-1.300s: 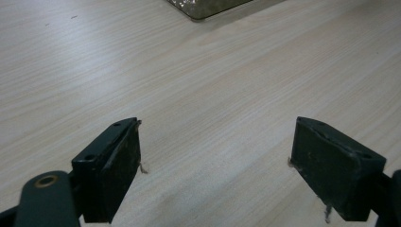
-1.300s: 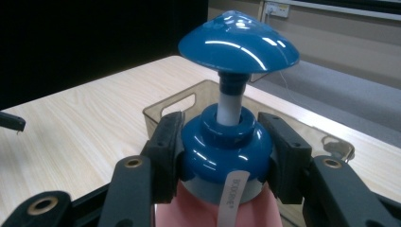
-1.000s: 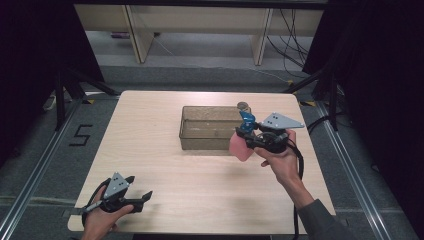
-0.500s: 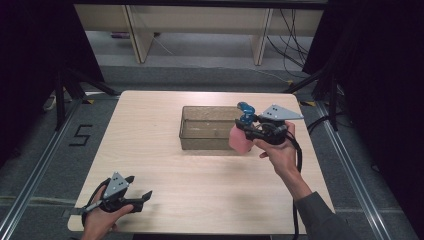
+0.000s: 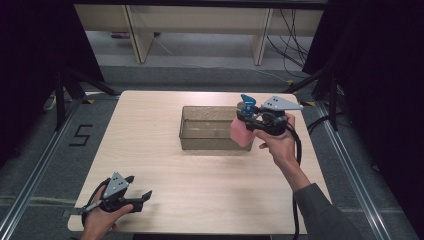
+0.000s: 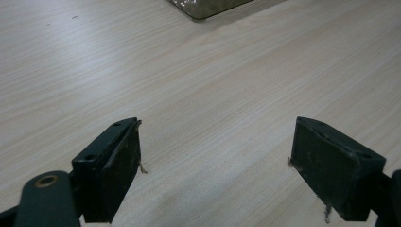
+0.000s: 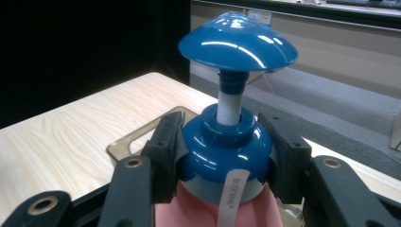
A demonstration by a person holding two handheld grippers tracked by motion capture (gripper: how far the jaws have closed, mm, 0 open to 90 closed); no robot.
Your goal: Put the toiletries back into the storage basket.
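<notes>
Your right gripper (image 5: 248,119) clamps the pink pump bottle (image 5: 241,132) by its blue collar, above the clear bin (image 5: 200,142). Your left gripper (image 5: 131,198) rests wide open and empty on the table (image 5: 210,190).

Loads of bare table (image 5: 165,175) across the lower middle and left of the high view, so a hand can sweep through there freely. The one real obstacle is the clear bin (image 5: 210,129) sitting upper centre, with the right gripper (image 5: 246,116) and its pink pump bottle (image 5: 241,134) crowding its right end (tight squeeze there). The left gripper (image 5: 137,197) parks at the lower left corner.
</notes>
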